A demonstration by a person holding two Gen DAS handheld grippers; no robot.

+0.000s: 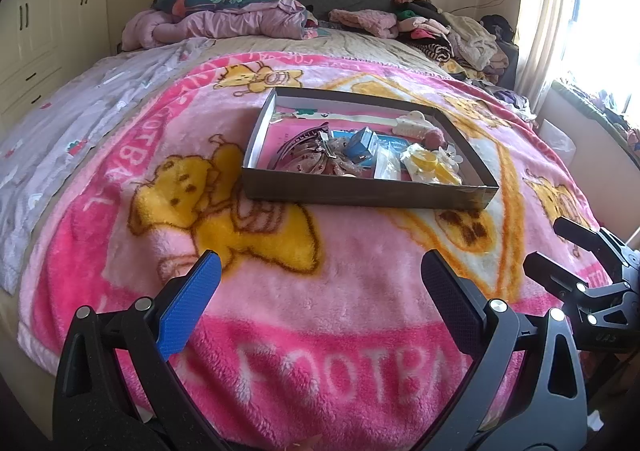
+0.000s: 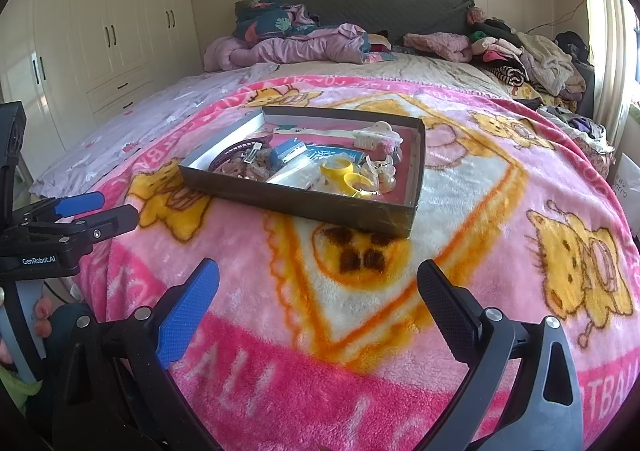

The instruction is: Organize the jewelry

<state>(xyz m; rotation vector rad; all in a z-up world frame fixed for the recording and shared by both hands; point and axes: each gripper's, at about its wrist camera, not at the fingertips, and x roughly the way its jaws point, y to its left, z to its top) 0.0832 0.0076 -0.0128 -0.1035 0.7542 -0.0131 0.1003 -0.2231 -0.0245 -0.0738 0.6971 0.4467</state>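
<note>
The tray (image 1: 360,197) sat mid-bed on the pink blanket (image 1: 304,303), its low walls keeping the small pieces together. Inside lay a white claw clip (image 2: 378,135) at the far side, yellow rings (image 2: 346,173) toward the near right, a blue box (image 1: 362,147) in the middle and dark hairbands (image 1: 298,149) at the left — all heaped, not sorted into groups. Nothing lay loose on the blanket near it, so the scene fitted either a heap awaiting sorting or pieces already gathered in. The left gripper (image 1: 320,291) and right gripper (image 2: 318,291) hovered short of the tray, both spread wide and empty, side by side. Clothes (image 2: 520,47) were piled well beyond, by the headboard.
</note>
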